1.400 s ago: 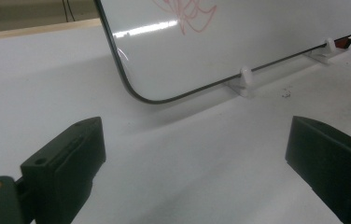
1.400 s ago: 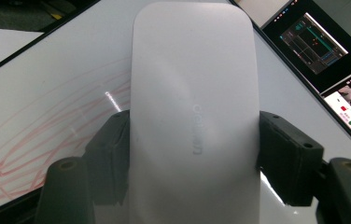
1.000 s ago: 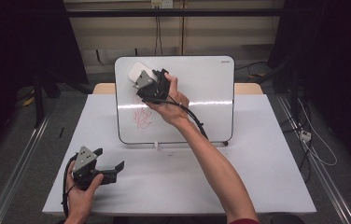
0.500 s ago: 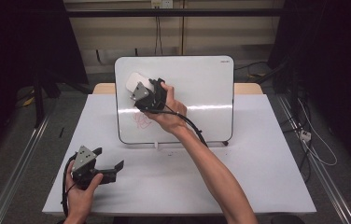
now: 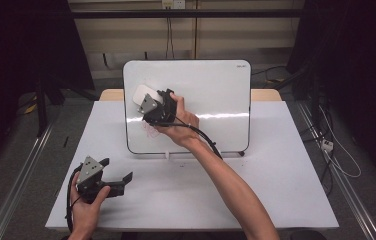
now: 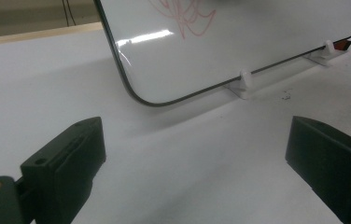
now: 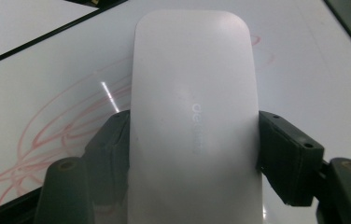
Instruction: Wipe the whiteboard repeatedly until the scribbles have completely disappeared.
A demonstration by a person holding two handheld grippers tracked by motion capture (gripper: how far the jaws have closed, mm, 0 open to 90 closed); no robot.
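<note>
Eraser (image 7: 194,116), a white rounded plastic block, sits clamped between the closed fingers of the right gripper (image 7: 194,154), its flat face against the glossy white board (image 5: 211,90) over faint red scribbles (image 7: 61,149). Nearest the person, the left gripper (image 5: 107,176) rests low over the white worktop (image 5: 276,185) at its front left corner, fingers spread wide with nothing between them. Beyond it the board stands tilted back on small white clip feet (image 6: 244,80). High on the board's left part, the right gripper (image 5: 152,106) holds the eraser (image 5: 142,94).
</note>
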